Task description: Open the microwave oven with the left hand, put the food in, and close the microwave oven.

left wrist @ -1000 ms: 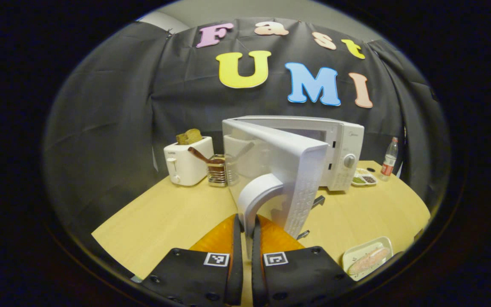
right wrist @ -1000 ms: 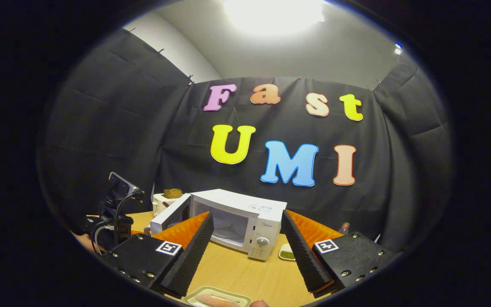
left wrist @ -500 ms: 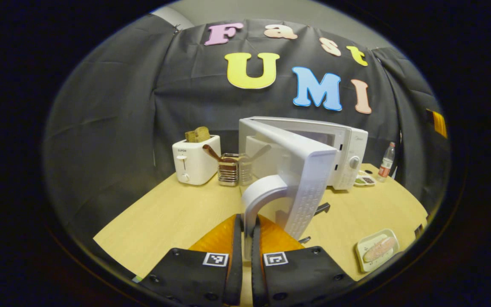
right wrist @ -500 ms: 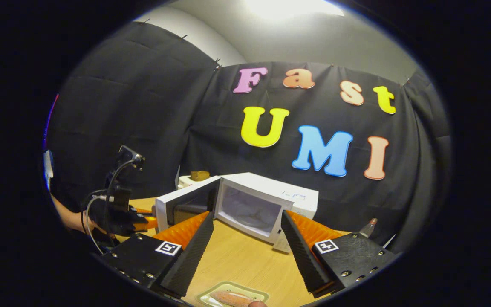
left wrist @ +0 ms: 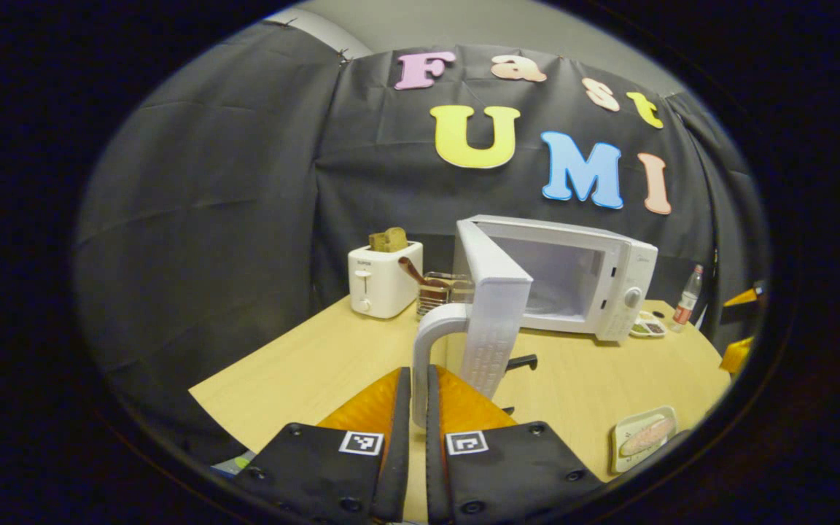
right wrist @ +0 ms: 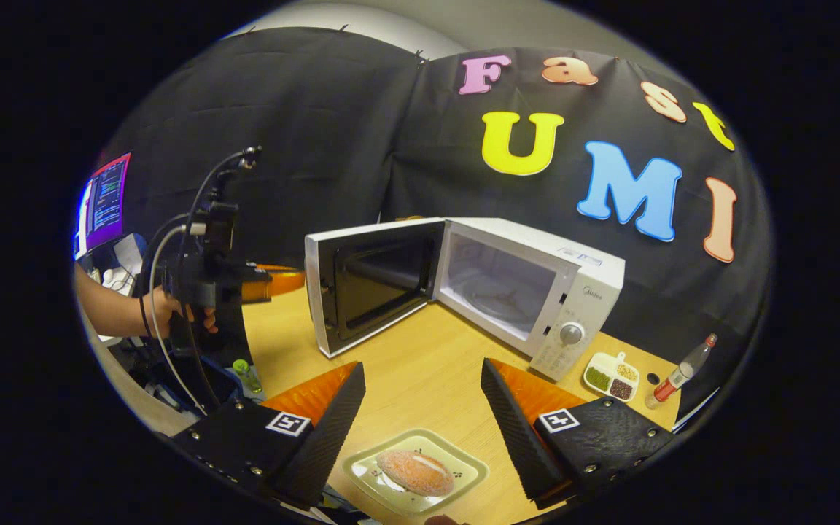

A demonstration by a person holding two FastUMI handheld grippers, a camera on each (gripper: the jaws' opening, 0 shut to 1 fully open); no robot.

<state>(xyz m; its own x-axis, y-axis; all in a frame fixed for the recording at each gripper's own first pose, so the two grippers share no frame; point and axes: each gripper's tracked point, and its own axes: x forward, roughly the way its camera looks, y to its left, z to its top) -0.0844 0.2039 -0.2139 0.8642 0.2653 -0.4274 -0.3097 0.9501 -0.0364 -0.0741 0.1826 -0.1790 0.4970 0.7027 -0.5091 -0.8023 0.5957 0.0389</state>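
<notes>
The left gripper (left wrist: 418, 408) has its two fingers squeezed on the curved white plastic handle (left wrist: 431, 343) of the white microwave door (left wrist: 489, 306), and the door stands wide open on the boxy white microwave oven (right wrist: 529, 284). The right gripper (right wrist: 424, 423) has its fingers spread wide and holds nothing; it hangs above the food, a long reddish-brown bun (right wrist: 415, 471) with a rough top, lying on a small pale green square plate (right wrist: 464, 467) at the near edge of the smooth light wooden table (right wrist: 427, 364). The plate is well apart from the oven. The plate looks smooth and slippery, so I think the fingers could slide off its rim, or tip it so the bun rolls off. It sits so close to the table edge that a bump might push it to the floor. If the left gripper lets go or pulls too hard, the door could swing and get in the way, or the light oven could slide on the table. Beside the oven stand a tiny white tray of seeds (right wrist: 612, 376) and a clear bottle with a red cap (right wrist: 679, 373) that could be knocked over.
</notes>
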